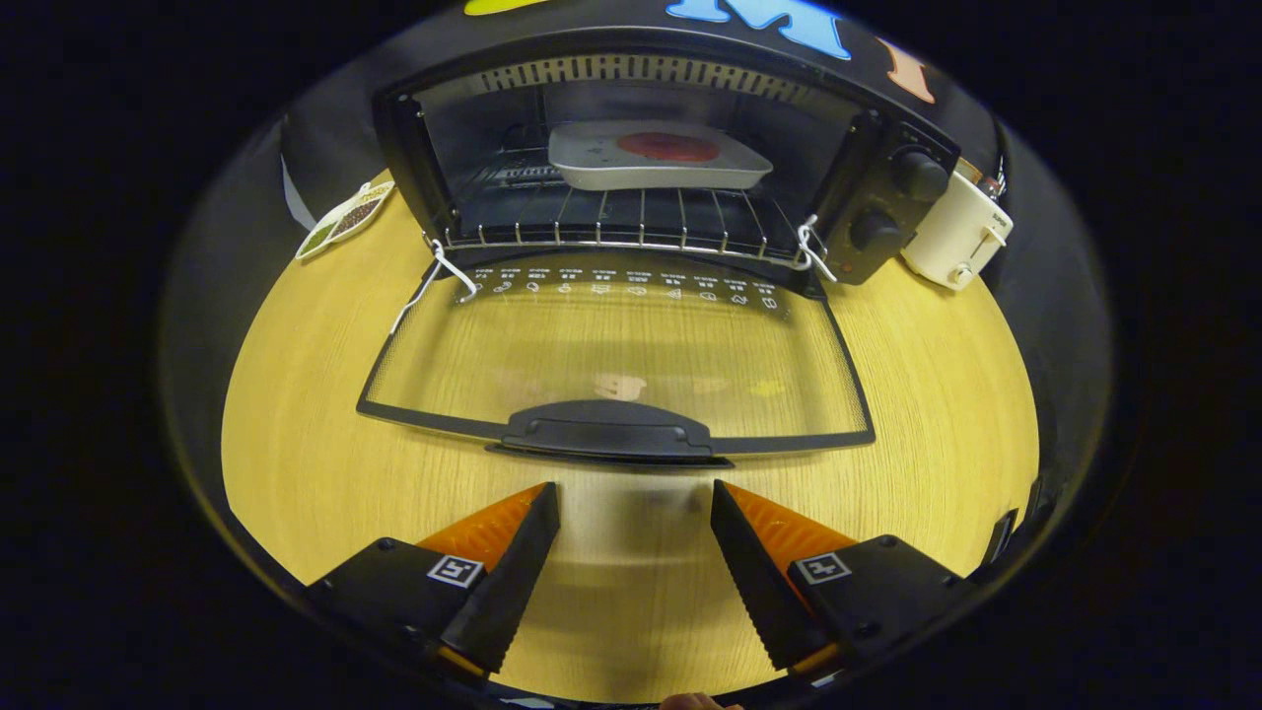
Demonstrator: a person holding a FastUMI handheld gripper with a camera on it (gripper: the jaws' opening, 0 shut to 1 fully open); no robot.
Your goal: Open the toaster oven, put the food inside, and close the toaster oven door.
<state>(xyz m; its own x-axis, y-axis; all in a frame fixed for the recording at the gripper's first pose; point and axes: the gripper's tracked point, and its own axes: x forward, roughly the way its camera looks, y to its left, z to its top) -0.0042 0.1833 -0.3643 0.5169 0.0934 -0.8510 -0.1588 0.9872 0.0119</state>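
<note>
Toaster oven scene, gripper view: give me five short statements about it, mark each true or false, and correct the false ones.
1. The toaster oven door is shut. False: it is folded down flat over the wooden table.
2. A white dish with red food sits on the wire rack inside the oven. True.
3. The tongs are clamped on the door handle. False: they are open and empty, with the handle just ahead of the fingertips.
4. A white toaster stands beside the oven's knob panel. True.
5. The dish rests on the open door. False: it is on the rack, beyond the door.
</note>
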